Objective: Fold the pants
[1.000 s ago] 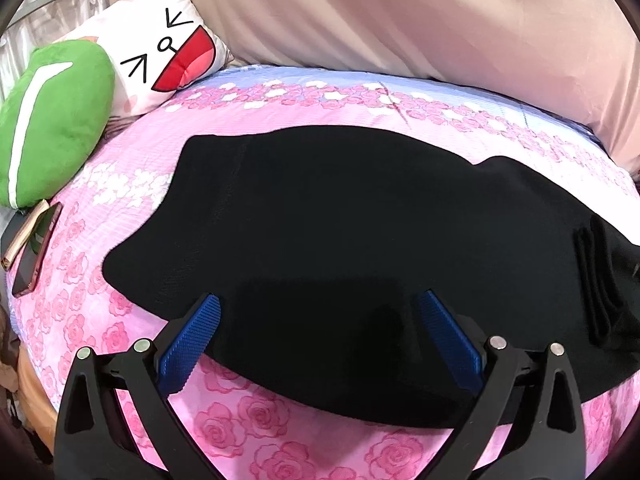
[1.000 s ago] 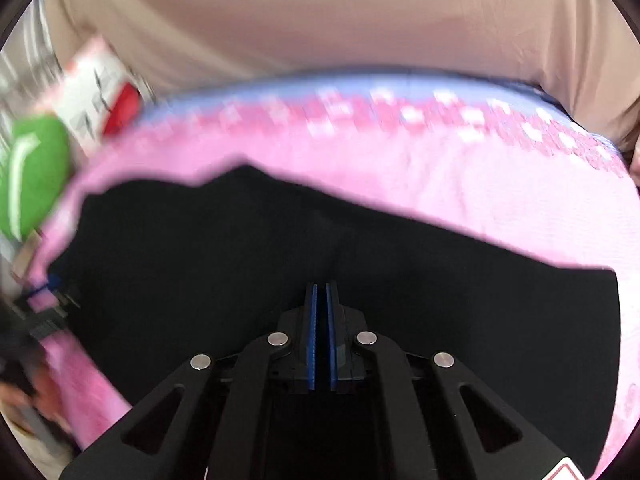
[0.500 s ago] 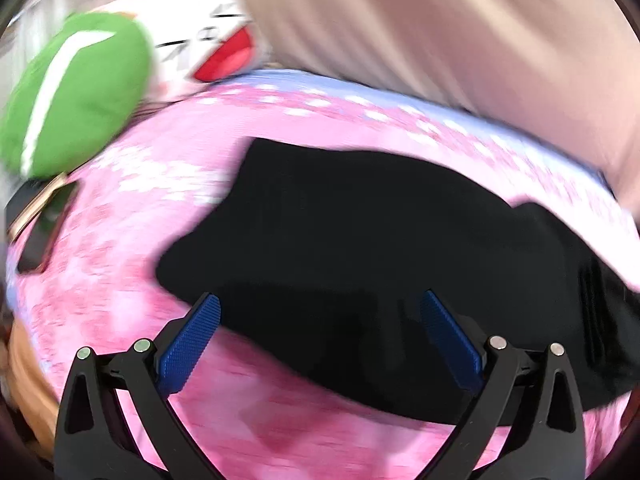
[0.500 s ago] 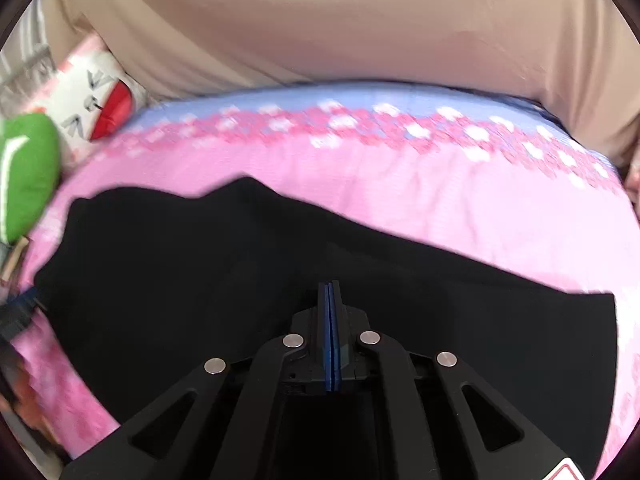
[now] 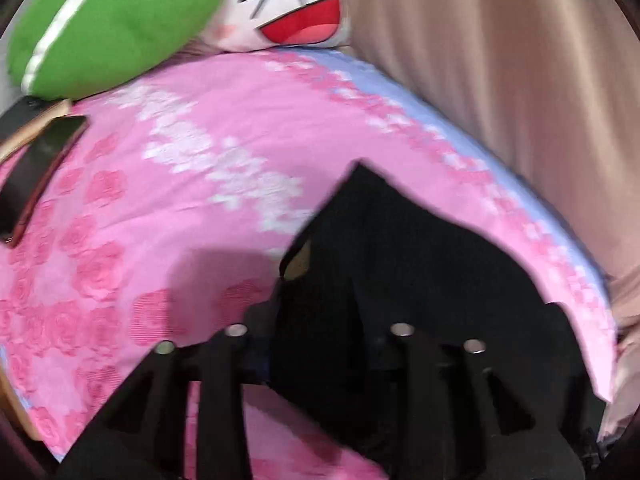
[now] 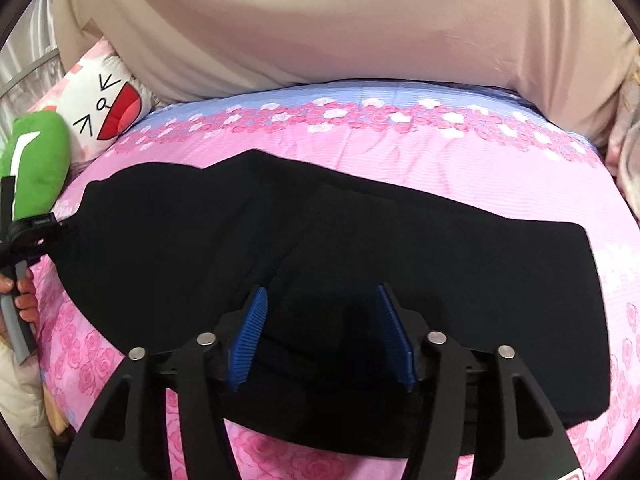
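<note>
Pink rose-printed bedsheet (image 6: 440,168) fills both our views, backed by a beige curtain (image 6: 320,20). Across it lies the black fabric pants (image 6: 460,280), folded lengthwise. A green plush pillow (image 5: 120,20) and a white cartoon-face cushion (image 5: 288,4) sit at the head. Our right gripper (image 6: 326,334) has just been opening, its blue pads apart over the cloth. Our left gripper (image 5: 320,340) has just been closing, bunched pants cloth rising between its fingers.

Both wrist views look steeply down, close, sharing the black pants (image 6: 360,240).
</note>
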